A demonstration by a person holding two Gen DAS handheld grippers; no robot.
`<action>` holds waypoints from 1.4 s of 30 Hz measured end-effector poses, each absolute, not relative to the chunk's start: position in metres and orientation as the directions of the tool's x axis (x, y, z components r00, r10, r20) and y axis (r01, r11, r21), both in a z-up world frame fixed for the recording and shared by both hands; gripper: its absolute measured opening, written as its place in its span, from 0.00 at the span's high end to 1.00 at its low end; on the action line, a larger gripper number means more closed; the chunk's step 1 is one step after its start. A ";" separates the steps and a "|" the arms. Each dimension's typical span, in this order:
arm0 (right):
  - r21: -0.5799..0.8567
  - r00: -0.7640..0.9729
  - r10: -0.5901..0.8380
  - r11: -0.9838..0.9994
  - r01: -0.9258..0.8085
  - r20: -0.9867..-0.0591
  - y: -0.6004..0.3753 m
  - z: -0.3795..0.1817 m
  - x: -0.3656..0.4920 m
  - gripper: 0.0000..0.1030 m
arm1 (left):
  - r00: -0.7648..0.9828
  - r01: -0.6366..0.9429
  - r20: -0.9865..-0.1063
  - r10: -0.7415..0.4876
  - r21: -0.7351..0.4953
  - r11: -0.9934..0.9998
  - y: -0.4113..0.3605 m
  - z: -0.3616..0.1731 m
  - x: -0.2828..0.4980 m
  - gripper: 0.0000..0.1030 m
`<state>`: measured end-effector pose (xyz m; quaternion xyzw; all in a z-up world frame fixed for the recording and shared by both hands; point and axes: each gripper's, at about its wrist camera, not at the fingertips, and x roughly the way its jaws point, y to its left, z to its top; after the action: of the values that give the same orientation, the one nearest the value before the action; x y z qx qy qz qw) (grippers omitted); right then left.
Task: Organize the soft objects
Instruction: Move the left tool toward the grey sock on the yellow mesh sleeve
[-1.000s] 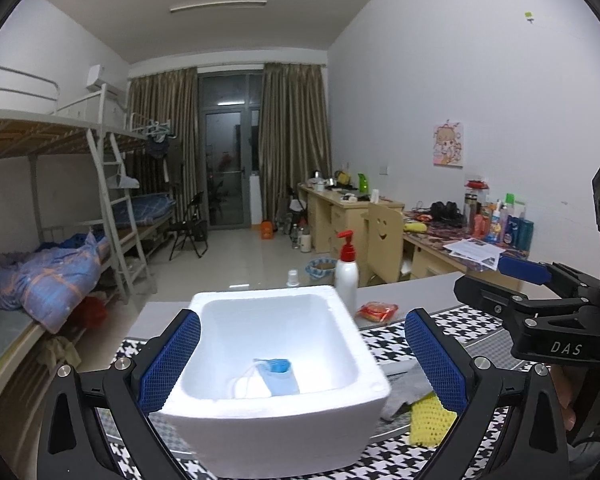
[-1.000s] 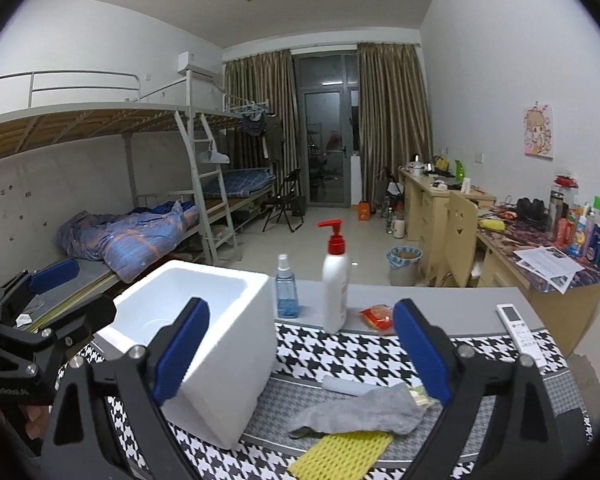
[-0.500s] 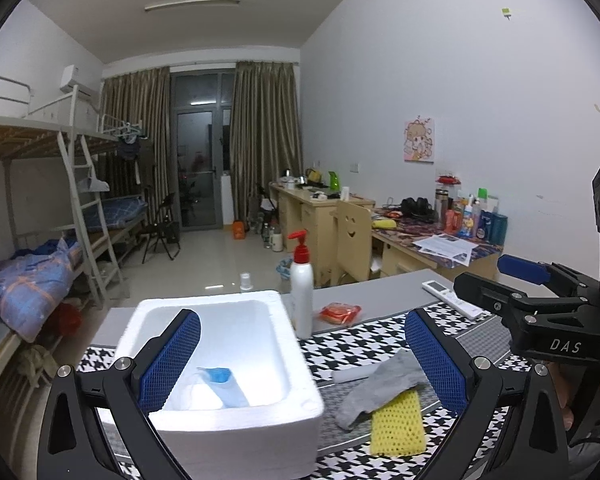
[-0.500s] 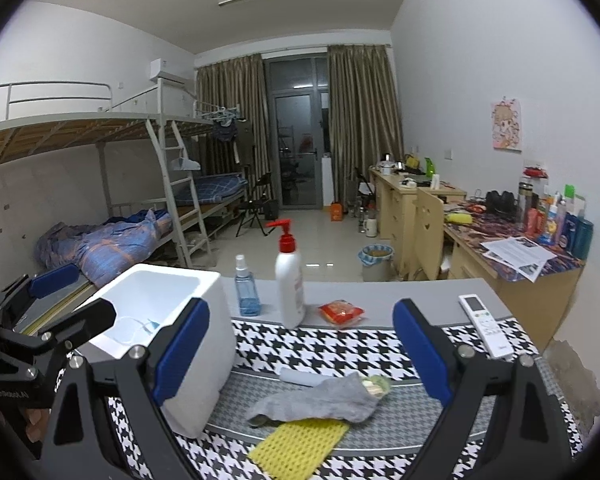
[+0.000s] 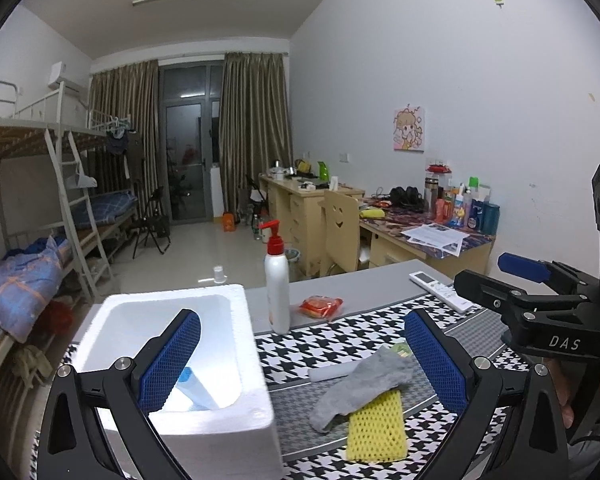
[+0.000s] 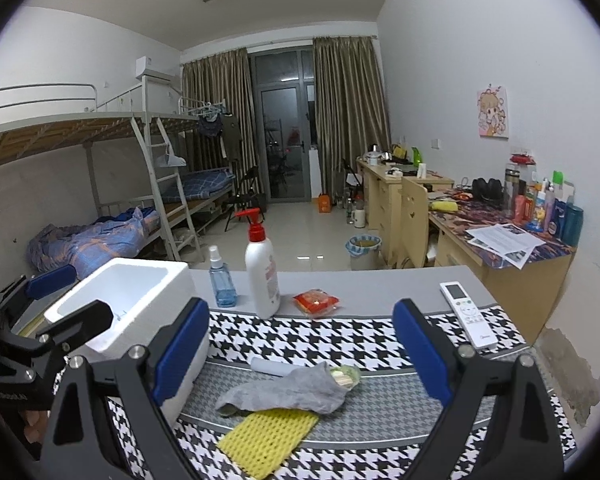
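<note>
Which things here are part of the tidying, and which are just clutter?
Job: grey sock, yellow mesh cloth, white foam box, white roll.
Lying about: pump bottle, spray bottle, red packet, remote.

The left black two-finger gripper with blue ribbed pads point(image 5: 300, 364) is spread wide and holds nothing. The right black gripper with matching blue pads point(image 6: 302, 354) is likewise spread wide and empty. A hand point(image 5: 572, 396) grips the right gripper's handle.
</note>
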<state>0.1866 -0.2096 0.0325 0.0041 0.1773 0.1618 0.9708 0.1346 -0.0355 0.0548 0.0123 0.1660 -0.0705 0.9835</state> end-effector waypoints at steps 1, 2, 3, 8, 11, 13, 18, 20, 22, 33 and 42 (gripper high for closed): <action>0.064 0.885 0.315 0.948 -0.312 -0.344 -0.211 0.032 0.187 0.07 | 0.934 0.147 -0.330 -0.138 0.003 0.989 -0.038 0.054 0.135 0.01; 0.064 0.885 0.313 0.948 -0.311 -0.345 -0.214 0.032 0.187 0.07 | 0.934 0.146 -0.331 -0.136 0.006 0.989 -0.039 0.054 0.136 0.01; 0.064 0.885 0.311 0.949 -0.308 -0.346 -0.216 0.031 0.188 0.07 | 0.934 0.144 -0.332 -0.134 0.006 0.990 -0.041 0.054 0.137 0.01; 0.072 0.883 0.305 0.951 -0.299 -0.356 -0.225 0.029 0.190 0.07 | 0.927 0.148 -0.348 -0.137 0.005 0.989 -0.051 0.050 0.140 0.01; 0.072 0.879 0.306 0.951 -0.301 -0.366 -0.229 0.026 0.192 0.07 | 0.921 0.146 -0.363 -0.138 -0.006 0.989 -0.053 0.046 0.143 0.01; 0.072 0.877 0.306 0.951 -0.301 -0.370 -0.231 0.025 0.194 0.07 | 0.917 0.146 -0.373 -0.138 -0.009 0.989 -0.055 0.043 0.145 0.01; 0.075 0.872 0.306 0.951 -0.301 -0.383 -0.238 0.023 0.198 0.07 | 0.908 0.151 -0.394 -0.144 -0.013 0.988 -0.062 0.036 0.148 0.01; 0.077 0.869 0.307 0.950 -0.302 -0.388 -0.240 0.021 0.199 0.07 | 0.904 0.154 -0.401 -0.147 -0.015 0.988 -0.066 0.033 0.150 0.01; 0.072 0.869 0.299 0.953 -0.295 -0.394 -0.241 0.019 0.200 0.07 | 0.899 0.153 -0.413 -0.147 -0.018 0.988 -0.069 0.030 0.153 0.01; 0.082 0.862 0.271 0.962 -0.261 -0.428 -0.257 0.007 0.210 0.07 | 0.864 0.180 -0.474 -0.170 -0.024 0.983 -0.094 0.007 0.171 0.01; 0.100 0.854 0.268 0.963 -0.250 -0.445 -0.268 0.000 0.216 0.07 | 0.882 0.198 -0.442 -0.162 0.035 0.980 -0.114 0.007 0.171 0.01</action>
<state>0.2161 -0.2678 -0.0003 0.0193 0.2341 0.1347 0.9627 0.1708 -0.1144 0.0070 0.0397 0.2243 -0.0927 0.9693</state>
